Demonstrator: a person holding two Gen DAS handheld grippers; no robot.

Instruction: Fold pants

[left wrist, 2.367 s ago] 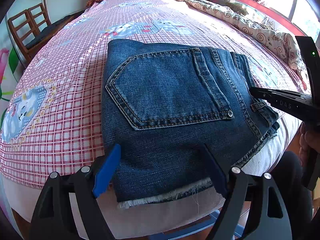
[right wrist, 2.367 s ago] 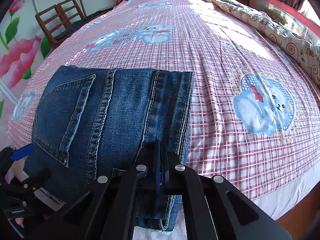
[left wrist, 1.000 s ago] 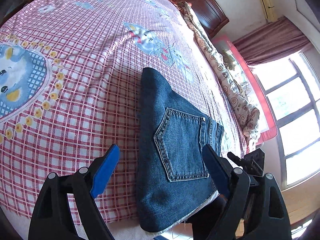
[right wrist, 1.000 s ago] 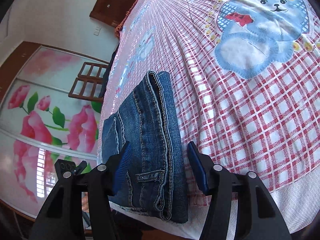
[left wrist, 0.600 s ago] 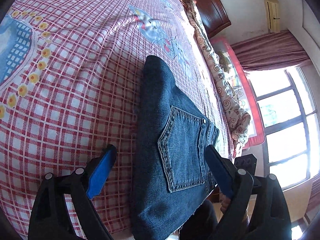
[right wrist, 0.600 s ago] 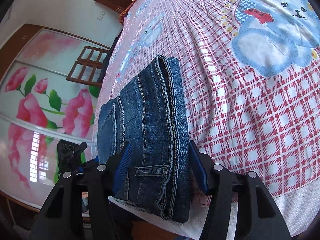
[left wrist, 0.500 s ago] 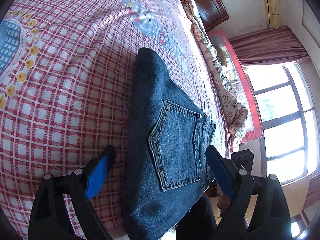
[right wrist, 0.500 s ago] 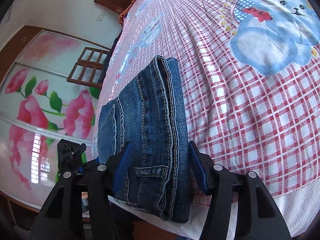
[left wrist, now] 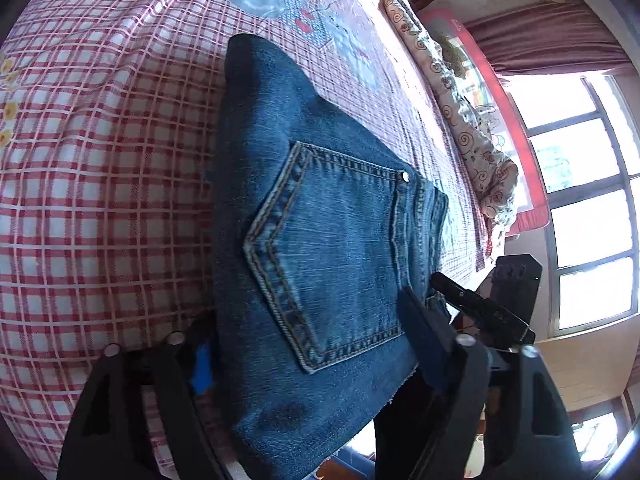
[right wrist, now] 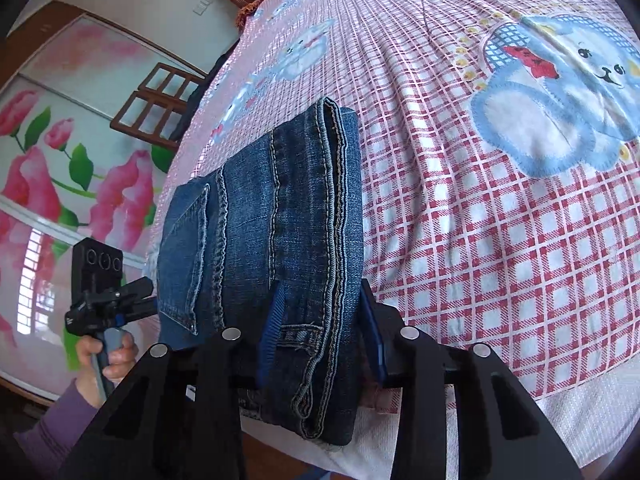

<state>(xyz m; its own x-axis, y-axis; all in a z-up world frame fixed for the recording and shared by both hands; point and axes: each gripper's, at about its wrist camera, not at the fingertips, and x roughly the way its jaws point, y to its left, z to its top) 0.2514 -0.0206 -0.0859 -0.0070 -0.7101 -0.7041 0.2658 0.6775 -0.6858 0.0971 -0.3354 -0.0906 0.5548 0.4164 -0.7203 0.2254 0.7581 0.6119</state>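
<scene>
in the left wrist view the folded pants [left wrist: 320, 240] lie on the bed [left wrist: 100, 200] at its near edge, pocket side up, part of the bundle already hanging past the mattress. the left hand-held gripper [left wrist: 308, 356] has its jaws closing around the near end of the stack, denim between them; the left pad is tucked at the bundle's side and the right pad sits against the pocket edge, and i cannot tell that they press firmly yet, so i read it as not quite clenched. the risk here is that a bite this shallow catches only the outer layers, and the inner folds slide out when the bundle is lifted. in the right wrist view the right hand-held gripper [right wrist: 320, 348] is closing on the seam side of the same pants [right wrist: 280, 240], both blue pads touching the thick rolled edge, which looks grasped. because that edge is bulky and rounded, the pads could roll off it, or the two hand-held grippers could pull unevenly and skew the fold. the overhang means any slip likely drops the pants off the bed.
</scene>
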